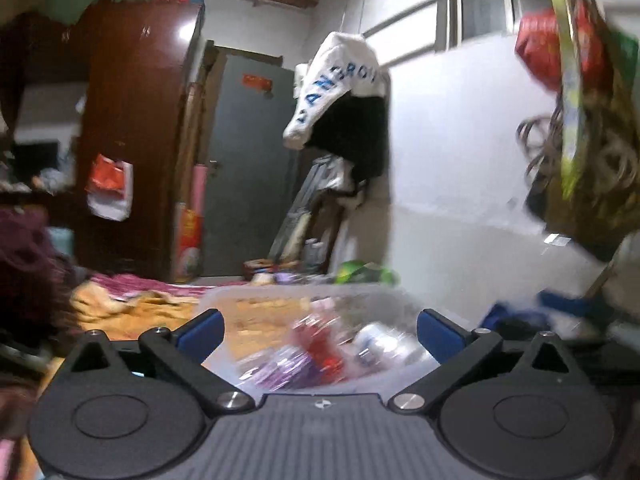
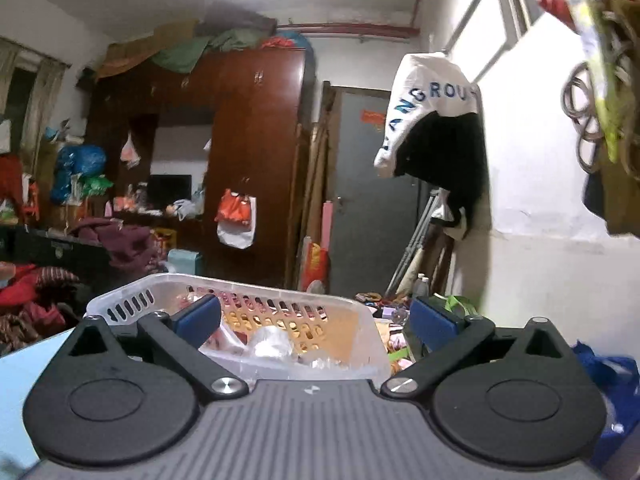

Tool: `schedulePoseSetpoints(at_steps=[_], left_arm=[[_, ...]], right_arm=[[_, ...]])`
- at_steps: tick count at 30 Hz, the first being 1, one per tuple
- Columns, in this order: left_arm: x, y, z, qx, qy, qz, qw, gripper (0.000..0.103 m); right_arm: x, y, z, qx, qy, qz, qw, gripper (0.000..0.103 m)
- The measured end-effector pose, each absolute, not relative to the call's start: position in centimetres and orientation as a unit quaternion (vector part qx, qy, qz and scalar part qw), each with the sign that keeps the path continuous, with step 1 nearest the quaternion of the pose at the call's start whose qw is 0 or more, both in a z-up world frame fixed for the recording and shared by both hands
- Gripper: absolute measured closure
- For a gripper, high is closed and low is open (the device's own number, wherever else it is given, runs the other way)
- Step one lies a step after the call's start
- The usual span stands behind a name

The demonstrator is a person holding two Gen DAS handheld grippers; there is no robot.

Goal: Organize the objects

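Basket rim just beyond wide-spread right hand-held gripper.

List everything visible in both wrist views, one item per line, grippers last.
basket: one, clear slotted plastic, just ahead of both grippers, holding blurred packets.
packets: several, red, purple and clear, inside the basket; exact count unclear.
wardrobe: one, dark red-brown wood, back wall, cloth piled on top.
door: one, grey, right of the wardrobe.
white garment: one, white with blue lettering, hanging by the right wall over something black.
plastic bag: one, red and white, hanging on the wardrobe.
left hand-held gripper: one, black with blue pads, open.
right hand-held gripper: one, black with blue pads, open.
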State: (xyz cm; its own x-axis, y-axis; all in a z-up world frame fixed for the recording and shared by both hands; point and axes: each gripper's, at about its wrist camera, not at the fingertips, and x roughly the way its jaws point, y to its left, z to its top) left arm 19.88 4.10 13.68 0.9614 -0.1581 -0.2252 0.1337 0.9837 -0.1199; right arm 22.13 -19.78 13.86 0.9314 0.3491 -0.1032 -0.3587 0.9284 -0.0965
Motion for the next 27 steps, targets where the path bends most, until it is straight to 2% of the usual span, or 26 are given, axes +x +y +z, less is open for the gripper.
schedulePoseSetpoints(at_steps=[11, 27], left_arm=[[20.0, 1.8, 12.9, -0.011, 0.143, -0.030, 0.989, 0.000], [19.7, 1.1, 11.5, -0.001, 0.163, -0.005, 0.987, 0.000]], right_arm=[[24.5, -20.2, 12.8, -0.043, 0.114, 0.206, 0.971, 0.000], [23.1, -20.9, 12.5, -0.037, 0.107, 0.205, 0.972, 0.000]])
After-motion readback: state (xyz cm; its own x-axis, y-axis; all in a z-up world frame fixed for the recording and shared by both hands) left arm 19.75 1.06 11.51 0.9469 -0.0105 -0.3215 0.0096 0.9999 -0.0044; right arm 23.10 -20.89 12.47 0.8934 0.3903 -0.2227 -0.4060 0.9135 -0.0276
